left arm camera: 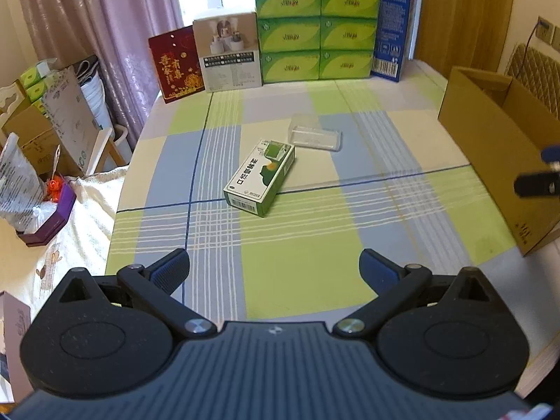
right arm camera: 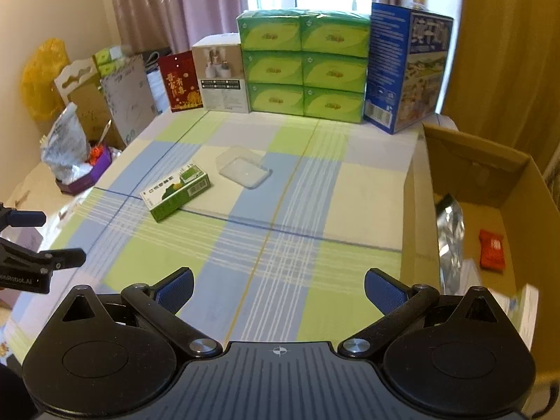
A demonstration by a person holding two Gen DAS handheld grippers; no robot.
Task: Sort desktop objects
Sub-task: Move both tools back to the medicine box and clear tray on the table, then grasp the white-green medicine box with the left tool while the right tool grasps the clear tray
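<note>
The desk (left arm camera: 297,273) is covered by a checked cloth before curtains (left arm camera: 105,17). Both the left claw (left arm camera: 274,269) and right claw (right arm camera: 278,288) are held spread, empty.

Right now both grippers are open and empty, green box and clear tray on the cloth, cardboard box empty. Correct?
Not quite: the cardboard box isn't empty. The right wrist view shows a silver bag and a red packet inside. The rest holds.

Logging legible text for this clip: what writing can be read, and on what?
"enRobot.AI", start cut off: left gripper body.
Red card: gold Chinese characters, not surely readable.
Green box: large Chinese print, upside down, too blurred.
Tissue packs, blue box, white box: too small.
</note>
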